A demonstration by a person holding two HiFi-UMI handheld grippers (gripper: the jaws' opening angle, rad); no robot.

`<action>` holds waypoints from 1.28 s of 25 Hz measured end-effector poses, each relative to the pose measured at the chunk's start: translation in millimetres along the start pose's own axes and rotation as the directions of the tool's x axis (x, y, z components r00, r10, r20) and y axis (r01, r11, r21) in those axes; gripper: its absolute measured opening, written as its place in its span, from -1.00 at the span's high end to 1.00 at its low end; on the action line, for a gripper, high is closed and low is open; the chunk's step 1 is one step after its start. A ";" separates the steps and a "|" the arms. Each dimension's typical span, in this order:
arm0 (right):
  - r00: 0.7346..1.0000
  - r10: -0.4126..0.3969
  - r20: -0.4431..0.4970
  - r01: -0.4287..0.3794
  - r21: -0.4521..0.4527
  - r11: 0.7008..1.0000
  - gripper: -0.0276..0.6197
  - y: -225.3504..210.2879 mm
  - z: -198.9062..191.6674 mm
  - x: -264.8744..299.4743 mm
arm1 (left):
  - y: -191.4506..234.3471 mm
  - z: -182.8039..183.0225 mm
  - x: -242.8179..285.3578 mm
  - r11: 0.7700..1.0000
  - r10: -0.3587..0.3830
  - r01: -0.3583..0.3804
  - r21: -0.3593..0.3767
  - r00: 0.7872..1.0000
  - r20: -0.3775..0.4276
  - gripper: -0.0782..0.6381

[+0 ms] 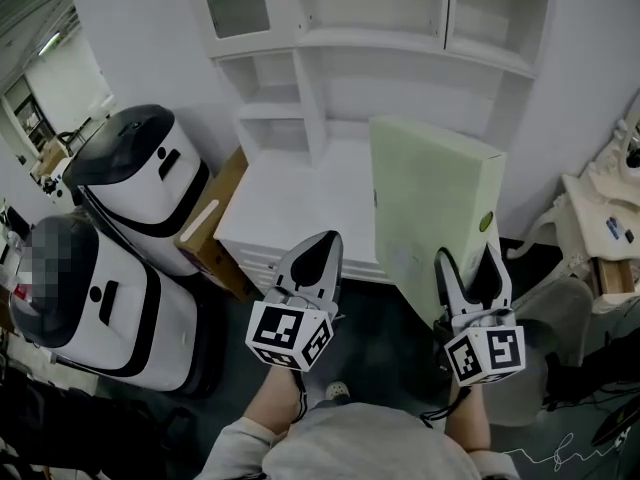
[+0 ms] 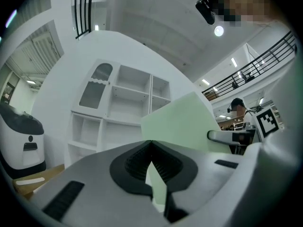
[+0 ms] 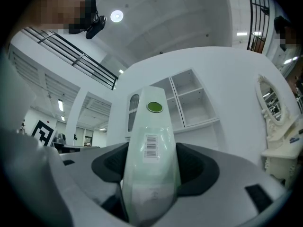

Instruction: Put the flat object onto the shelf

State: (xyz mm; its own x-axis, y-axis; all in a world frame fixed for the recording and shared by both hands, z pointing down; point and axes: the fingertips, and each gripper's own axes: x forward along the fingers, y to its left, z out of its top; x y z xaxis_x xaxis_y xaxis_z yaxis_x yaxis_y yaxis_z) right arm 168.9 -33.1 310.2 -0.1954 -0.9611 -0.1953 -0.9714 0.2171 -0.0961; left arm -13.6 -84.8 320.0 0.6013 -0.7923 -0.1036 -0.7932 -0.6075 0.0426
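Note:
The flat object is a thin pale green box, held upright on its edge in front of the white shelf unit. My right gripper is shut on its lower near edge. In the right gripper view the flat object shows its narrow side with a barcode and a green dot, pinched between the jaws of my right gripper. My left gripper is shut on nothing, to the left of the box, over the unit's white counter. In the left gripper view, the green box stands beyond my left gripper.
Two white-and-black machines stand at the left, with a cardboard box wedged against the shelf unit. A white ornate piece sits at the right. The shelf unit has several open compartments.

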 end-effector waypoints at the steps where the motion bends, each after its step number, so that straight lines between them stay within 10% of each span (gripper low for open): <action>1: 1.000 -0.008 0.002 0.008 -0.001 1.000 0.00 3.6 -2.2 5.8 | 7.9 -0.4 2.2 1.000 -0.008 0.008 0.000 1.000 0.001 0.74; 18: 0.997 -0.074 -0.018 0.073 -0.059 0.996 0.00 34.2 -25.4 59.9 | 82.6 -15.4 29.6 0.997 -0.071 0.071 -0.031 0.997 -0.016 0.74; 32: 1.000 0.006 -0.023 -0.014 -0.377 0.926 0.00 31.8 4.4 146.2 | 131.7 -13.9 78.7 0.998 -0.043 0.043 -0.039 0.999 -0.005 0.74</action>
State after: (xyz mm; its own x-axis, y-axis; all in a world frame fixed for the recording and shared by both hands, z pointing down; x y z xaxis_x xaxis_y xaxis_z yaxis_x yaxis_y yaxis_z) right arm 110.0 -165.9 274.3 -0.2044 -0.9633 -0.1737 -0.9475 0.1502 0.2822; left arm -69.4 -227.9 331.3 0.6352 -0.7658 -0.1006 -0.7624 -0.6425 0.0769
